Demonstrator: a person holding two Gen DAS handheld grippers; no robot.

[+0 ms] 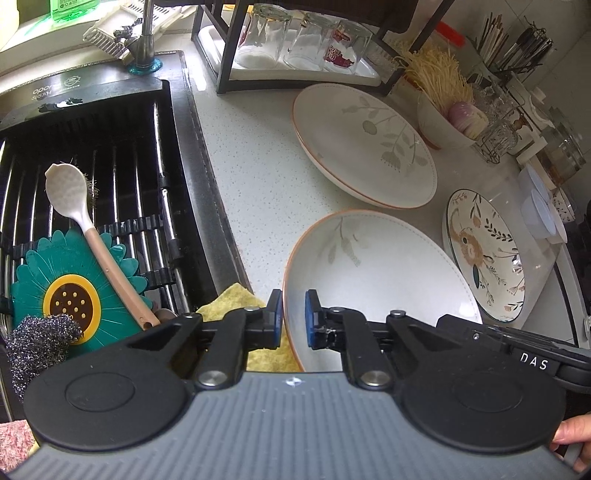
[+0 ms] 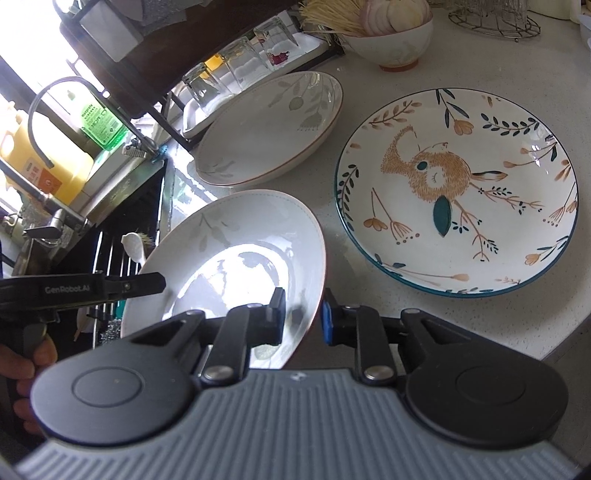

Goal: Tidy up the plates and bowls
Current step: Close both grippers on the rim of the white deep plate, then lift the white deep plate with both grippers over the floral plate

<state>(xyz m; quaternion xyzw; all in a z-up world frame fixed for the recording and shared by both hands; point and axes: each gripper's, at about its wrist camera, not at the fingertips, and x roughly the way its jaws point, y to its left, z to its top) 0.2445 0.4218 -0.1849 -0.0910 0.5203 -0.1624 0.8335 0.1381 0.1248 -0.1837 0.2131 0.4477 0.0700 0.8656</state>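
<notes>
**Both grippers clamp the near white plate by opposite rims**

A white ceramic bowl with an orange foot stands at the far side of the pale speckled worktop. It holds a sheaf of thin pale noodles and a peeled purple onion. Left of it, a black-framed rack holds three clear glasses set upside down on its white tray. The dark sink on the left holds a white spoon with a tan handle, a green flower-shaped mat and a steel scourer.

Three plates lie empty. The near white plate with an orange rim and faint leaf print sits tilted at the worktop's near edge, beside a yellow cloth. A second plate of the same pattern lies farther back. A white plate painted with a brown rabbit and a teal rim lies to the right, apart from both.

The left gripper has its jaws clenched on the near plate's left rim, one blue pad inside and one outside. The right gripper has its jaws nearly closed on the same plate's right rim, gripping it likewise.
</notes>
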